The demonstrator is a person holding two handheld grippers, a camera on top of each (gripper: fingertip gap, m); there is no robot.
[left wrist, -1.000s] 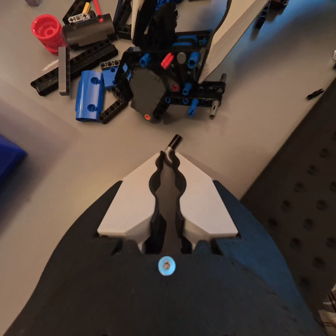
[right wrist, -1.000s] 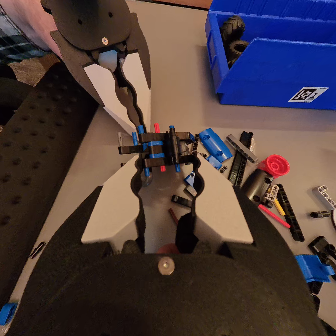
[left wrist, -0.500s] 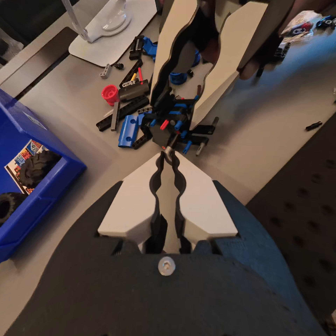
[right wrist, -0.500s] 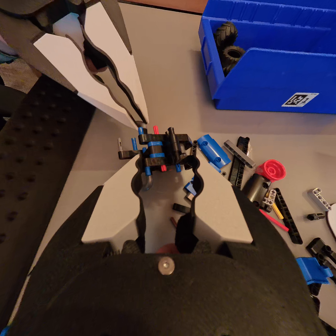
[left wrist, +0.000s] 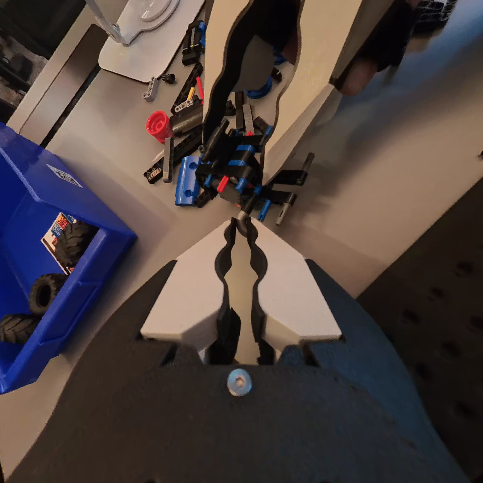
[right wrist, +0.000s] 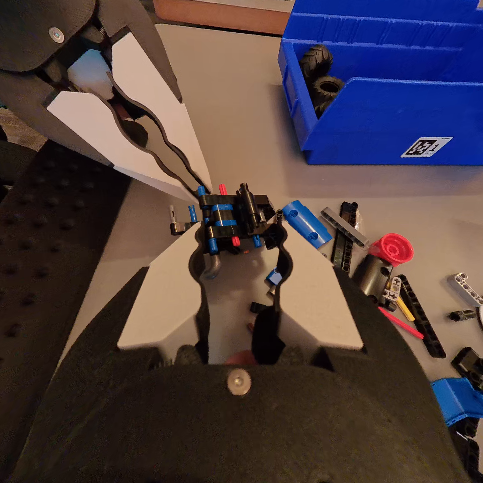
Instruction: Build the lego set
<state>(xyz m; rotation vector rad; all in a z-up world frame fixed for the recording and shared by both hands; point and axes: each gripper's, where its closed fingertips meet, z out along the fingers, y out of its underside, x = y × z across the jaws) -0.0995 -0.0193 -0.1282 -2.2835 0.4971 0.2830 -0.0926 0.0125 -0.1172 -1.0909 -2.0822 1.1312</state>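
Two grippers are meeting at one small build. My left gripper (left wrist: 241, 225) is pinching a bent grey pin (left wrist: 242, 219) at its very tips, the jaws nearly closed on it, and I am pointing its black end at the near edge of the assembly (left wrist: 232, 170). My right gripper (right wrist: 239, 232) is clamping that assembly between half-spread jaws, just above the grey table (right wrist: 235, 104), so it is sitting between the two tools.

The pin is a smooth, curved thing held by only a sliver of the wavy black pads (left wrist: 252, 235), so I judge it could twist or pop free if I am pushing off-axis. The assembly is a knot of black perforated beams with blue pegs and a red one sticking out; a hard shove could be levering it out of the right jaws.

Beyond, loose parts are lying scattered: a glossy blue curved panel (right wrist: 305, 224), a ribbed red hub (right wrist: 392, 248), and knobbly rubber tyres (right wrist: 320, 70) in the blue bin (right wrist: 392, 117).
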